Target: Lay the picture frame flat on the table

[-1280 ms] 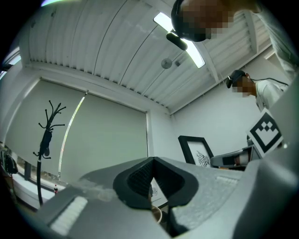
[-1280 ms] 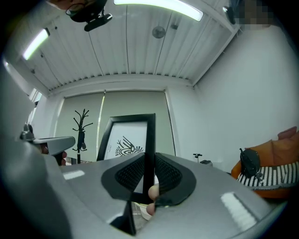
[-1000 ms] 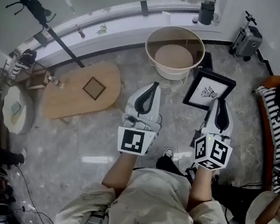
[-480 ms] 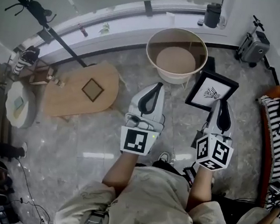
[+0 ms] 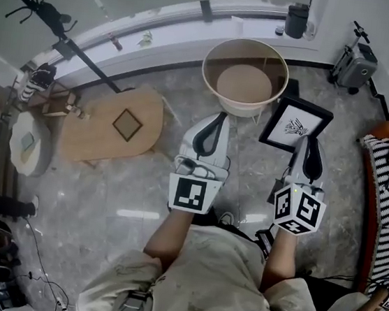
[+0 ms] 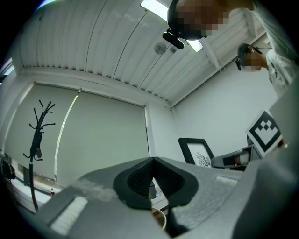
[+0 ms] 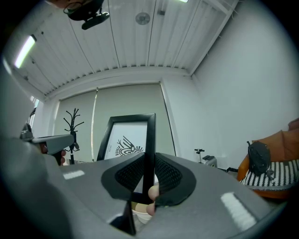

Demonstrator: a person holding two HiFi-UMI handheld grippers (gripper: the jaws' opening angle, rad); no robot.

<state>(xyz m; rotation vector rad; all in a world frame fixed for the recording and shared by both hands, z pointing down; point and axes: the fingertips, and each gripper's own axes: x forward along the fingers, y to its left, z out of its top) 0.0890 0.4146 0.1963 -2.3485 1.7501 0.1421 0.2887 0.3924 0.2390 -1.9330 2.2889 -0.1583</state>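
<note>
The black picture frame [image 5: 295, 125] with a white print hangs upright in the air in front of me, right of the round rimmed table [image 5: 241, 101]. My right gripper [image 5: 305, 152] is shut on the frame's edge. In the right gripper view the frame's [image 7: 125, 140] right bar runs between the two pads [image 7: 131, 175]. My left gripper [image 5: 208, 133] hovers to the frame's left, apart from it, shut and empty. From the left gripper [image 6: 152, 161] view the frame [image 6: 195, 151] shows to the right.
A low oval wooden table [image 5: 98, 136] with a small square item stands at the left on the marble floor. An orange sofa with a striped cushion [image 5: 388, 185] is at the right. A suitcase [image 5: 361, 62] and a coat stand [image 5: 51, 7] stand by the walls.
The view has shifted slightly. The right gripper keeps its hold on the frame, and both grippers stay almost where they were.
</note>
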